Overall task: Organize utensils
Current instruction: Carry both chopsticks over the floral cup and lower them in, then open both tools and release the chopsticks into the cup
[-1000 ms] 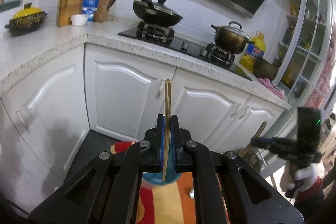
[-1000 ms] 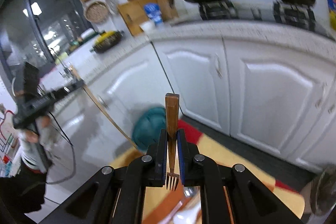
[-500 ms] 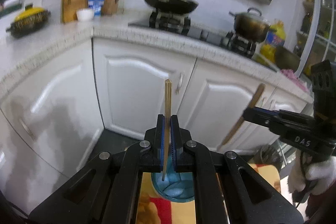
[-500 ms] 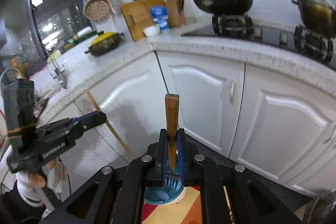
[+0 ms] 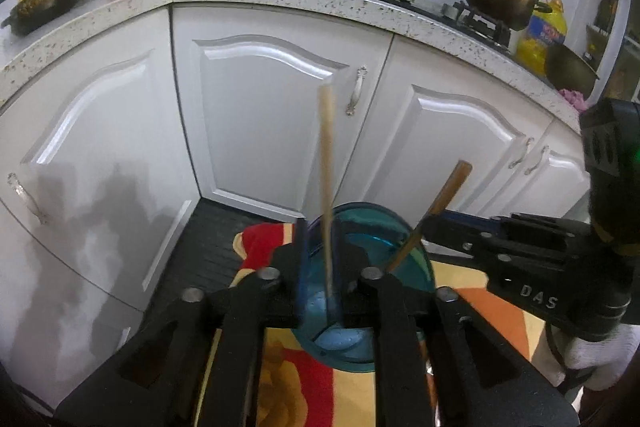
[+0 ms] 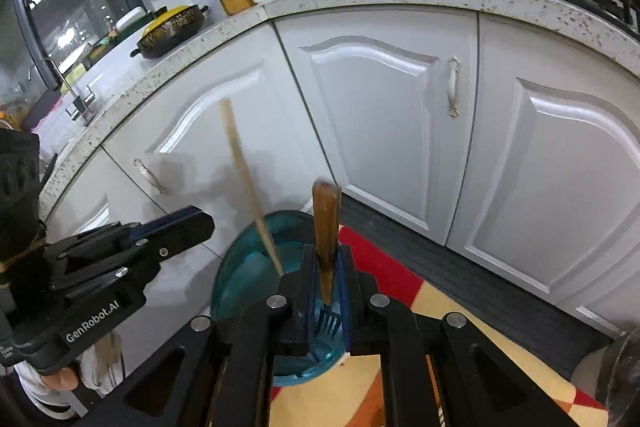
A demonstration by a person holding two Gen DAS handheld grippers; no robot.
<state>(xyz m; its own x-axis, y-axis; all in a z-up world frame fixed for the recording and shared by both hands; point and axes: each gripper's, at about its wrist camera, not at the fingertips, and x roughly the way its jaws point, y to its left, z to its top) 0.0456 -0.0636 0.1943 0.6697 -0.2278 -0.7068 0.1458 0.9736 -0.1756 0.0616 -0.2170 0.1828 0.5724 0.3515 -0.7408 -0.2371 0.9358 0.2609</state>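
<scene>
Left gripper [image 5: 322, 255] just eased apart, chopstick [image 5: 327, 187] loose inside blue holder [image 5: 416, 259]; right gripper [image 6: 328, 291] clamping fork [image 6: 326, 227]; white cabinets [image 5: 280, 115] close behind.

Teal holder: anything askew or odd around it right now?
The pale chopstick leans loose in the teal holder, blurred; the left gripper jaws have just been opening around it. The right gripper grips the wooden-handled fork, tines down over the holder.

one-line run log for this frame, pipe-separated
step: drop utensils in blue holder | left gripper: jaws just opening, chopstick loose between | right gripper: shut on fork over holder
</scene>
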